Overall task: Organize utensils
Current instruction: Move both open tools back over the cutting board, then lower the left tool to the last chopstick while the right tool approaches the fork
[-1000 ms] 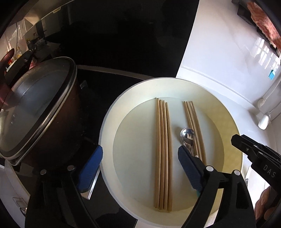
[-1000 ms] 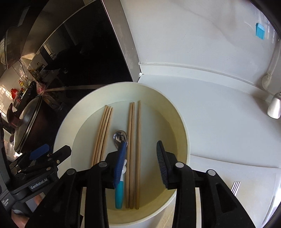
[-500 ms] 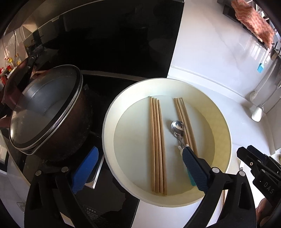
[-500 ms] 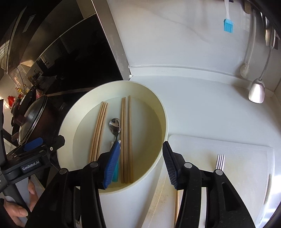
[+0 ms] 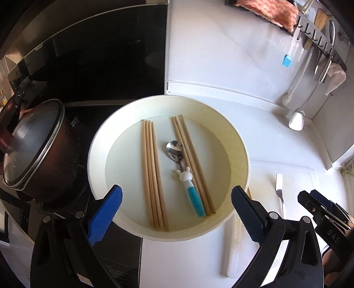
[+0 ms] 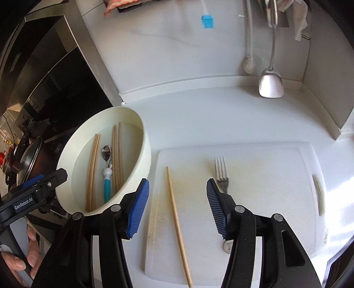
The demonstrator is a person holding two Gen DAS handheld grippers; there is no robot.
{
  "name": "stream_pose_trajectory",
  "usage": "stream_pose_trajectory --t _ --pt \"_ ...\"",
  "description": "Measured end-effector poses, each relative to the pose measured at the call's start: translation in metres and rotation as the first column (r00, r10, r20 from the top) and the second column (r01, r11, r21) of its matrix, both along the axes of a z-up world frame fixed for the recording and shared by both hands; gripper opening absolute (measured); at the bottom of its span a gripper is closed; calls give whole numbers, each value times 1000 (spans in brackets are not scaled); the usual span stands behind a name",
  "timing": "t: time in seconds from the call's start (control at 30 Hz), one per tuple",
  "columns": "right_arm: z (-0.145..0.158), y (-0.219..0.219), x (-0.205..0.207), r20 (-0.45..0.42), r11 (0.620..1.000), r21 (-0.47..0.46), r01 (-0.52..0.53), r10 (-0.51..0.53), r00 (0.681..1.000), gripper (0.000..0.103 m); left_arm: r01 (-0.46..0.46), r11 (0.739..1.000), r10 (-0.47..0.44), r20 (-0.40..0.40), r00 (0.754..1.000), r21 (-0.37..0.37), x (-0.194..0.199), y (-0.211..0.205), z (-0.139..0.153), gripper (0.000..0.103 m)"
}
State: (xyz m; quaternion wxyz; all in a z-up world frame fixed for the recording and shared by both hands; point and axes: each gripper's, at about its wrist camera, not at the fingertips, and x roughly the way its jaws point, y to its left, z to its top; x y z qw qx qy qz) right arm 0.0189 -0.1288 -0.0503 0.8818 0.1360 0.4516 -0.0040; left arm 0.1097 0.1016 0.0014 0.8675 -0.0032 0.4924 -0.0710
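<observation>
A cream round bowl (image 5: 232,137) holds two bundles of wooden chopsticks (image 5: 151,172) and a steel spoon (image 5: 176,149) with a teal handle lying between them. My left gripper (image 5: 177,188) hovers over the bowl's near rim, open wide with nothing between its fingers. To the right of the bowl (image 6: 145,152), my right gripper (image 6: 177,182) hangs over the white cutting board (image 6: 265,177). Its jaws are opening and nothing is gripped. A single chopstick (image 6: 176,217) lies on the board beneath the gap. A fork (image 6: 221,170) lies by the right finger.
A dark lidded pot (image 5: 37,150) stands on the black hob (image 5: 99,73) left of the bowl. A ladle (image 6: 271,85) and a blue brush (image 6: 207,21) hang on the back wall. A person's hand (image 6: 28,261) holds the left gripper's handle.
Both grippers have drawn back from inside the bowl. The right one swung right to above the cutting board and its jaws widened. The spoon stays lying in the bowl.
</observation>
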Motion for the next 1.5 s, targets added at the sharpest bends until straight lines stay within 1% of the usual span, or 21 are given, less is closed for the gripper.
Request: stream_pose_trajectory --t 0.17,0.27,0.37,0.47,0.53,0.57,0.6,0.67,0.77,0.83,0.93,1.03,1.1,1.2,1.3,1.5 --pt "-4 -43 -19 -13 998 -5 55 -55 998 52 48 999 -48 32 998 4 -12 -39 2 97" --pt "-9 -67 -28 -18 998 -5 60 -61 998 52 50 999 -49 32 998 -7 -21 -62 1 97" --pt "-18 -88 -35 -20 1000 0 28 -28 999 52 24 999 -23 31 999 -24 -34 -84 -3 97" --pt "-30 -104 -36 -35 999 -2 -34 34 999 52 -45 999 45 32 998 -12 -49 -102 -10 97" --pt "-36 -110 -36 -26 997 10 -79 79 997 52 -80 997 81 24 996 -21 -60 -113 -17 97" --pt "-40 -113 -36 -21 995 4 -103 103 994 52 -97 995 97 22 995 -14 -63 -116 -21 97" --pt "-43 -114 -35 -19 992 3 -123 123 992 52 -115 993 115 21 993 -1 -68 -121 -26 97" --pt "-51 -116 -31 -22 986 27 -163 163 986 52 -146 989 146 15 989 28 -75 -126 -34 97" --pt "-62 -115 -25 -30 978 42 -203 205 978 52 -184 982 184 9 983 50 -82 -129 -47 97" --pt "-68 -114 -21 -36 976 69 -209 211 977 52 -198 978 198 5 980 68 -86 -128 -54 97" --pt "-76 -109 -18 -34 973 84 -213 216 976 52 -200 976 201 -7 980 87 -86 -127 -65 97" --pt "-83 -102 -12 -27 976 62 -207 209 978 52 -178 980 178 5 984 88 -84 -127 -75 97" --pt "-89 -99 -8 -31 979 57 -197 199 979 52 -175 980 176 -2 984 93 -81 -126 -84 97" --pt "-98 -91 0 -45 977 38 -210 212 976 52 -181 982 182 -5 983 56 -79 -122 -96 97" --pt "-100 -87 6 -42 978 37 -207 209 977 52 -182 983 182 -15 983 33 -77 -121 -106 97" --pt "-108 -77 15 -62 974 3 -225 225 972 52 -169 984 169 -8 986 52 -77 -124 -116 97"
